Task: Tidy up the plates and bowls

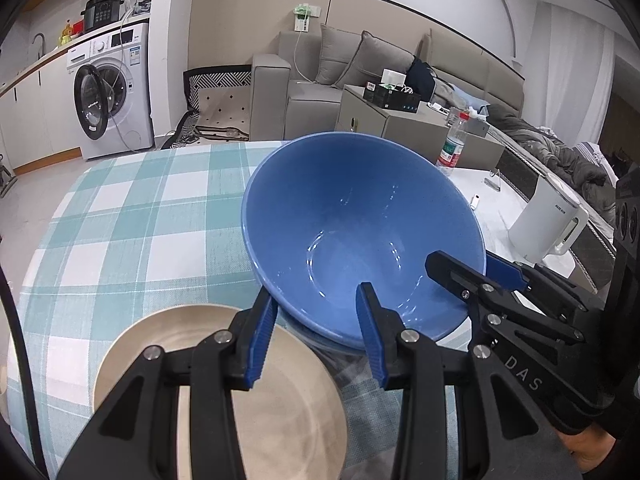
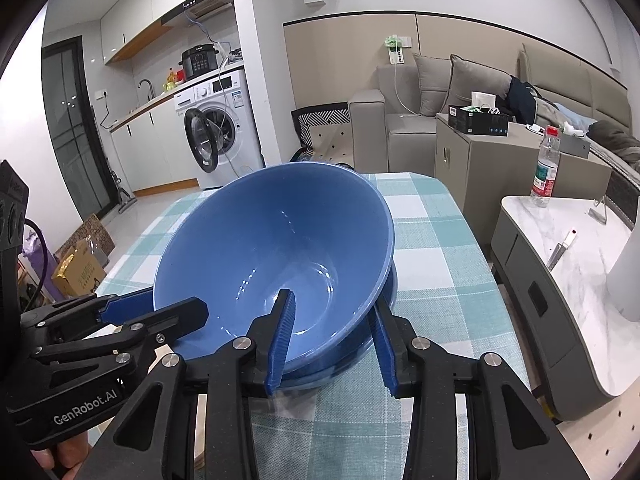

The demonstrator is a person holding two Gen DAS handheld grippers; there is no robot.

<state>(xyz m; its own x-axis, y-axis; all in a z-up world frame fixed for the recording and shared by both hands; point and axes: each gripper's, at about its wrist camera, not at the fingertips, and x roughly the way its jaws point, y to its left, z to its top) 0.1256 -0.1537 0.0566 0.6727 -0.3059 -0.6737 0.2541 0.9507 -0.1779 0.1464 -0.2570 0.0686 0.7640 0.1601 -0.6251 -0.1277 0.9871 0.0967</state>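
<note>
While the blue bowl (image 1: 352,236) tips on its side over the checked tablecloth (image 1: 132,216), two grippers hold its rim from the near side. The left gripper (image 1: 316,336) has one blue finger (image 1: 262,344) outside the bowl wall and the other finger inside, so the rim sits right between them. The fingers look closed on the rim, though the exact touch on the outer side is hard to see.

The right gripper (image 2: 332,336) does the same thing on the other part of the rim: one finger (image 2: 282,336) lies inside the bowl and one runs down the outside. It too looks clamped on the bowl wall.

Under the tipped bowl there is a second blue bowl (image 2: 360,356) (only its edge peeks out), and the top bowl sits partly in it. Whether the two bowls touch all the way round cannot be told.

Just beside the bowls, down to the left in the left wrist view, lies a beige plate (image 1: 280,412) flat on the cloth. The left gripper hangs over it.

Off to the right stands a marble-topped side table (image 2: 580,280) with a water bottle (image 2: 545,172) and a white kettle (image 1: 548,224) on it.
</note>
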